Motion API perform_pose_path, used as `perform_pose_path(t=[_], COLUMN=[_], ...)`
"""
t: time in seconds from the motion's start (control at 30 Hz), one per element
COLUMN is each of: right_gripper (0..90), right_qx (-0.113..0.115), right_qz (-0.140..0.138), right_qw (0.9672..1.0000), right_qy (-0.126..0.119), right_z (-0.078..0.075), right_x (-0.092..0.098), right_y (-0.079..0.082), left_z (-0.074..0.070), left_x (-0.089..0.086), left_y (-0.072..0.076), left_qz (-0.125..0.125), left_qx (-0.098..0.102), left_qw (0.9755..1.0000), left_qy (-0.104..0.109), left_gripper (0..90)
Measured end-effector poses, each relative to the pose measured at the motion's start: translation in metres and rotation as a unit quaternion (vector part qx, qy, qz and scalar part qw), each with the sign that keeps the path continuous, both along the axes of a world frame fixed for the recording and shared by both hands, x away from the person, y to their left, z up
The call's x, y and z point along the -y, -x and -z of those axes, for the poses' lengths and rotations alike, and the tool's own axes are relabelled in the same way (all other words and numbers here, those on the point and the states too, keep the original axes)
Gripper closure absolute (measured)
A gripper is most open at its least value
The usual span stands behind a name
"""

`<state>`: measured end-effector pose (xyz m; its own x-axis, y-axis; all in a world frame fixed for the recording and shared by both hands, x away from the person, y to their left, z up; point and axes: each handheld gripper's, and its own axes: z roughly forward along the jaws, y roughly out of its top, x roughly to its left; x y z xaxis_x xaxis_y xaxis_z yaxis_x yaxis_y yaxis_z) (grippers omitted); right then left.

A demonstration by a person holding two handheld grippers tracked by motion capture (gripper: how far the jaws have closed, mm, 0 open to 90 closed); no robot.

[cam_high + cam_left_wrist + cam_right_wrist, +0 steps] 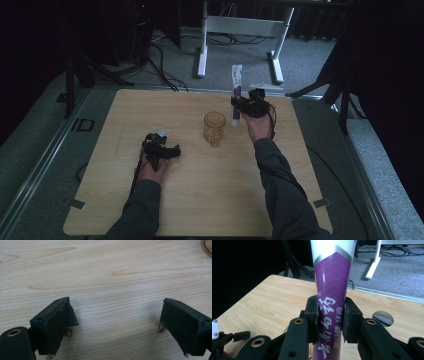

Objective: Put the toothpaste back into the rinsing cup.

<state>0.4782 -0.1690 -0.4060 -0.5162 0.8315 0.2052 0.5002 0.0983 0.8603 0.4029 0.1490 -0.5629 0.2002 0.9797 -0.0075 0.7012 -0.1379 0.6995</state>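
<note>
Right tongs (330,322) pinch the toothpaste tube (331,297) low on its purple body; tube stands upright, held above the surface (210,200) near its far right corner, just beside the glass cup (214,128), w/ its cap end down.

Left tongs (112,327) spread wide, nothing between them, low over bare wood toward the near left.

Risks, as judged:
- Tube is soft and top-heavy above your grip; it may tilt or slide through the pads if you swing fast.
- Lowering off-centre could clip the cup rim and tip it.
- Squeezing harder may deform the tube or push paste out.
</note>
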Motion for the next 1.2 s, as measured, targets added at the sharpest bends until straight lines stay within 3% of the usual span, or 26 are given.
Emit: perform_pose_path(t=[1.2], right_gripper=[70.5], right_qx=[-0.004], right_qz=[-0.003], right_qw=[0.9999], right_qy=[-0.011], right_z=[0.0002], right_x=[-0.0097], right_y=[-0.0083], left_z=[0.0], left_x=[0.0], left_y=[0.0], left_qz=[0.0], left_qx=[0.0], left_qw=[1.0], left_qy=[0.0], left_gripper=[10.2])
